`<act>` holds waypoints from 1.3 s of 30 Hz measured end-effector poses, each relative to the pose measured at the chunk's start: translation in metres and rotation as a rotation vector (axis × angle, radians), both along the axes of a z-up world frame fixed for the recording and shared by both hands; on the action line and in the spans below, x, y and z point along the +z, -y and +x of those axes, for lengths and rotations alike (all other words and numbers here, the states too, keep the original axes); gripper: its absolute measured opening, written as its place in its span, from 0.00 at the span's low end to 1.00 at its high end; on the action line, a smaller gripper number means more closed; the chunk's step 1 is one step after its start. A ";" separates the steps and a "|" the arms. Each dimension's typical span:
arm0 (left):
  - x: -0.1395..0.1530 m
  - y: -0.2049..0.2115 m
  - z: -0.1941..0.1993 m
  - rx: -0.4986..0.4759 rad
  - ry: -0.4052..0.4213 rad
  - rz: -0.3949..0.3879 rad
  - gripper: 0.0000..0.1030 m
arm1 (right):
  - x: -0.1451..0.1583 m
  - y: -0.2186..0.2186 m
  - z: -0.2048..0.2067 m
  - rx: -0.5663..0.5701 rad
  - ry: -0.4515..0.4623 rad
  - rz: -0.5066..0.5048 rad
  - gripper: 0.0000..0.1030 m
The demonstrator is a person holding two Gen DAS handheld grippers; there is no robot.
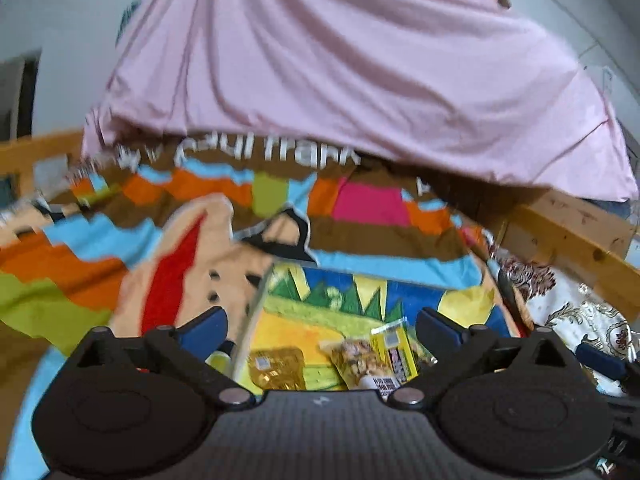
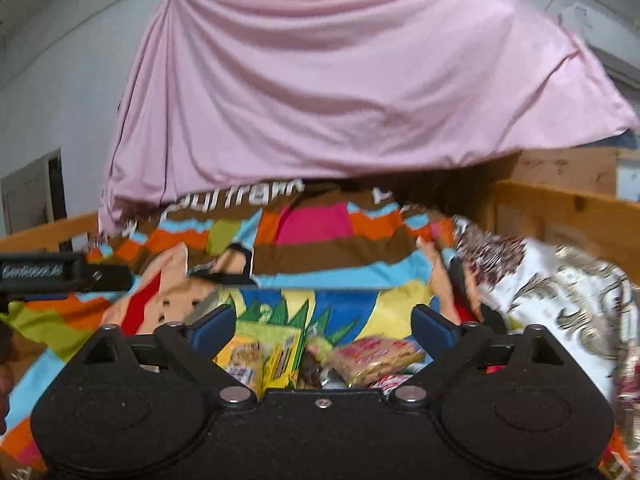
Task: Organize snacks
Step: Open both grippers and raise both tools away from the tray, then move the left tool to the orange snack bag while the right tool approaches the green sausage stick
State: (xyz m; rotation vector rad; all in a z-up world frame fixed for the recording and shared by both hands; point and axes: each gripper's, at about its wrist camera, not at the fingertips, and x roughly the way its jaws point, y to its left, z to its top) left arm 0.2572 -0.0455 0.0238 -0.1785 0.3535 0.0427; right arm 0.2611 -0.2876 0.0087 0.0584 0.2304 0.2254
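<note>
Both my grippers are empty right now. The left gripper [image 1: 320,326] has its fingers spread wide with nothing between them, and so does the right gripper [image 2: 324,326].

The snacks sit in a clear box [image 1: 256,308] on the colourful blanket [image 1: 80,256]. Going left to right inside the box: a gold packet [image 1: 276,366], a nut-looking pouch [image 1: 352,354], a yellow packet [image 1: 394,344]. From the right wrist I also see a red-and-pink packet [image 2: 376,356] further right in that box.

So I'd guess most stuff is already in, but I can't tell what's still outside.

Writing: the blanket behind the box says something like "paul frank", partly hidden by the pink sheet [image 1: 340,72]. Packet labels are too blurry.
</note>
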 end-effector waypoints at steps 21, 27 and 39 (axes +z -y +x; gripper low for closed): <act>0.016 -0.001 -0.148 0.072 0.140 0.095 1.00 | 0.007 -0.001 -0.156 -0.072 0.084 -0.059 0.99; -0.001 -0.003 -0.178 0.076 0.101 0.106 1.00 | -0.004 -0.012 -0.182 -0.071 0.051 -0.080 0.99; -0.028 0.002 -0.203 0.052 0.027 0.162 1.00 | -0.019 -0.025 -0.189 -0.060 -0.008 -0.115 0.99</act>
